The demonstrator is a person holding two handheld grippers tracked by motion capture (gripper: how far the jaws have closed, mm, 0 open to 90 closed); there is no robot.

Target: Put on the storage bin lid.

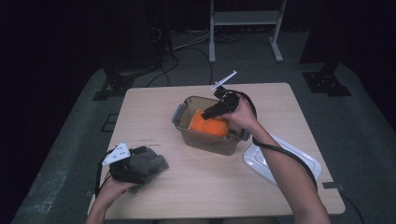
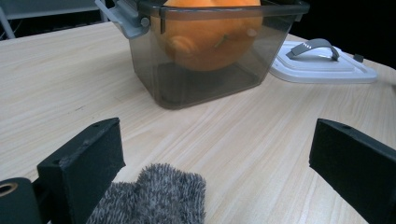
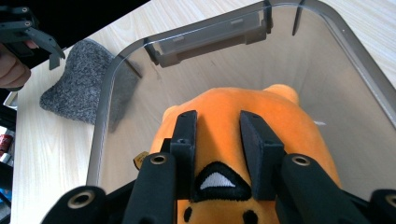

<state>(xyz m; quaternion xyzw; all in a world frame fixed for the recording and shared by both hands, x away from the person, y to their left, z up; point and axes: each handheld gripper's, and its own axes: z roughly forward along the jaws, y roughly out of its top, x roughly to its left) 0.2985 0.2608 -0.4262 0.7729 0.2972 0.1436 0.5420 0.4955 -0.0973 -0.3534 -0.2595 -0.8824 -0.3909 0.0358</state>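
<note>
The right gripper [image 3: 217,135] reaches down into the grey transparent container [image 1: 187,133] and its two jaws pinch a fold of the orange plush toy [image 3: 280,121], which sits inside this container. The left gripper [image 2: 215,158] has its jaws spread wide over the grey fuzzy cloth [image 2: 154,196] on the table [image 1: 154,107]. The white lid [image 1: 261,163] lies just beside the container
</note>
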